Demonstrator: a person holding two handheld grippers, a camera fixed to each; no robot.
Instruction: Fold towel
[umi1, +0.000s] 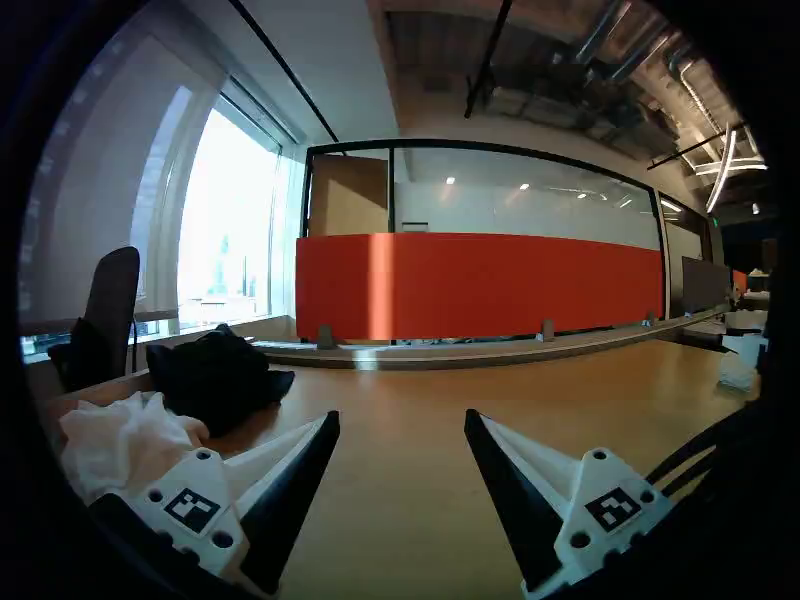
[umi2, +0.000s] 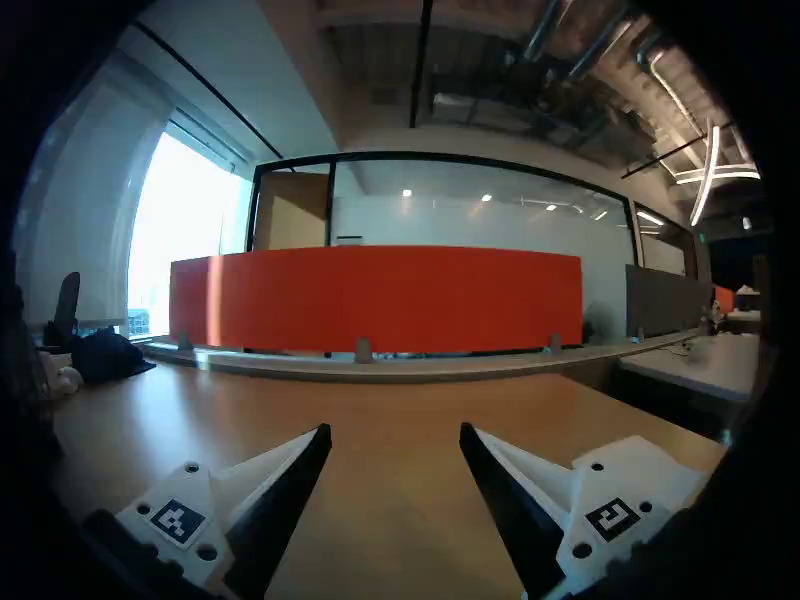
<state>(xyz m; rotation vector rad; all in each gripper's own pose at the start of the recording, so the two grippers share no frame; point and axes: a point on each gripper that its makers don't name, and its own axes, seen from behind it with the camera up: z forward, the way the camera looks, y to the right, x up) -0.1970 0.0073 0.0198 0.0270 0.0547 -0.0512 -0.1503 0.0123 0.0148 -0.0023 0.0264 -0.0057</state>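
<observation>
The left gripper hangs low over a wooden table. Its two fingers are spread wide and hold nothing; between them there is only the bare table top. The right gripper is in the same state: its fingers stand well apart over the table, with nothing between them.

The towel is white and lies crumpled on the table, at the far left of the left gripper view, just beside the left finger of that gripper. I cannot tell if the finger touches it. Behind the towel, and touching it, lies a black cloth, also in a loose heap. In the right gripper view the black cloth is small and far to the left, with a bit of white beside it, too small to tell what it is.

An orange panel stands along the far edge of the table, and above it is a glass wall. A bright window is at the left, with a dark chair before it. In the right gripper view a second desk stands to the right of the table, with a grey screen behind it.
</observation>
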